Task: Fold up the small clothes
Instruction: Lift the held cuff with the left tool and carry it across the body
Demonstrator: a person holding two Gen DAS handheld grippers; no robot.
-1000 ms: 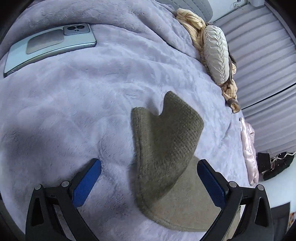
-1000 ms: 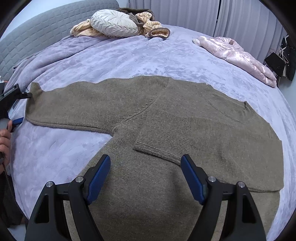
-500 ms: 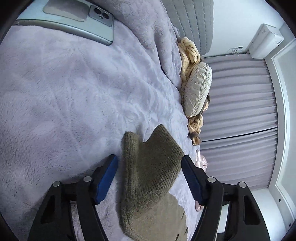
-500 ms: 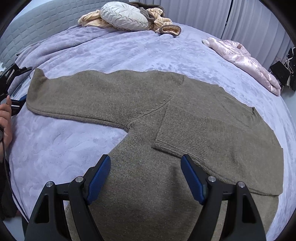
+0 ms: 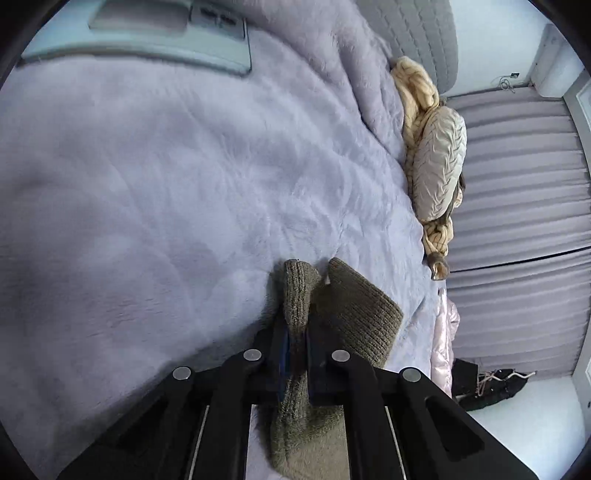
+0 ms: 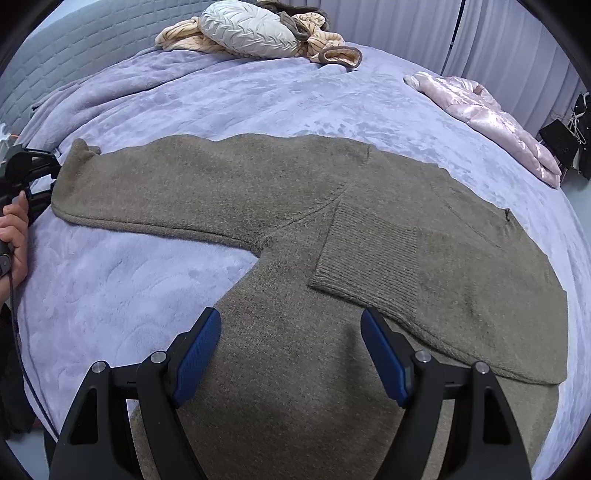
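Observation:
An olive-green knit sweater [image 6: 332, 229] lies flat on a lilac plush bedspread [image 6: 258, 99]. One sleeve stretches out to the left; the other sleeve [image 6: 373, 258] is folded across the body. My left gripper [image 5: 295, 336] is shut on the ribbed cuff [image 5: 299, 295] of the outstretched sleeve; it also shows at the far left of the right wrist view [image 6: 27, 173]. My right gripper [image 6: 291, 354] is open and empty, hovering above the lower body of the sweater.
A phone [image 5: 147, 40] lies on the bedspread near the headboard. A cream pillow [image 6: 251, 31] and a beige knit garment [image 6: 325, 44] sit at the bed's head. A pink puffy jacket [image 6: 487, 118] lies at the right edge. Curtains [image 5: 517, 221] hang beyond.
My left gripper moved onto the sleeve cuff and closed on it. The right wrist view has come closer to the sweater; its jaws stayed open.

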